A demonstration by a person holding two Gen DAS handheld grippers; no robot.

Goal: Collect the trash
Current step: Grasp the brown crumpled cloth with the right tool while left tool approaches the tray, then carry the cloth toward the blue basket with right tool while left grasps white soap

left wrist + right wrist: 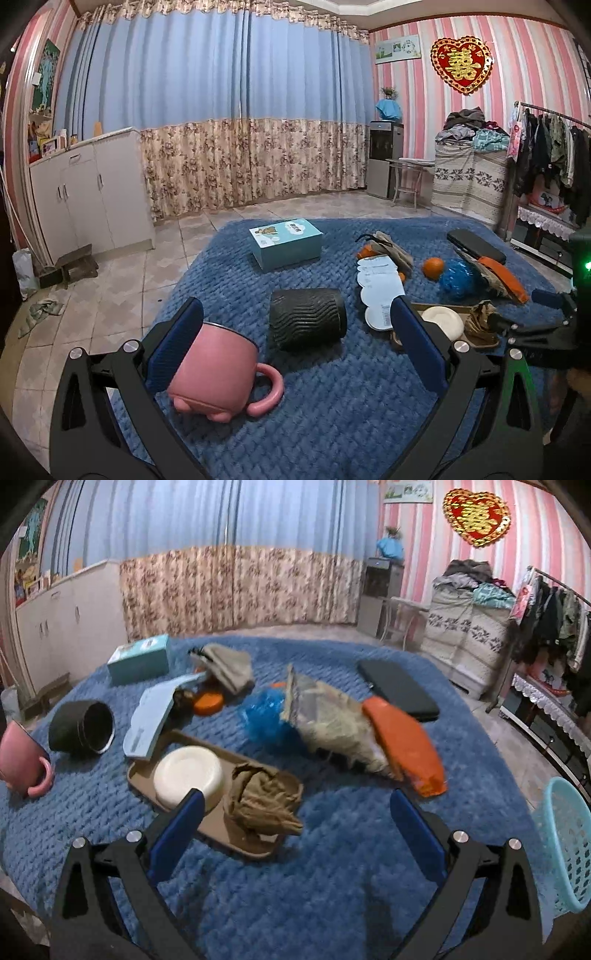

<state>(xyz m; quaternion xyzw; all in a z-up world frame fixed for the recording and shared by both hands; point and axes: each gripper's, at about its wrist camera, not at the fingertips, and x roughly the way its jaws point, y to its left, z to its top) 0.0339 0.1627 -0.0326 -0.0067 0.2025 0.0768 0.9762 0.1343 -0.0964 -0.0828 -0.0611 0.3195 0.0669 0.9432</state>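
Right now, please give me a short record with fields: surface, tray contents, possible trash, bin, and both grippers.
surface: blue knitted blanket
tray contents: brown tray holds a white dish and crumpled brown paper
possible trash: orange wrapper, blue plastic wad
bin: turquoise basket, right edge
left gripper: open, pink mug beside one finger
right gripper: open, empty

My left hand-held gripper [295,321]: black angular frame arms with triangular cut-outs, flat blue pads on the fingers [175,341], round silver screws at the pivots. My right hand-held gripper [297,827]: same build, black frame, blue fingers [177,834], silver screws. From the left wrist view, the right unit's black body shows a green part and a lit green light.
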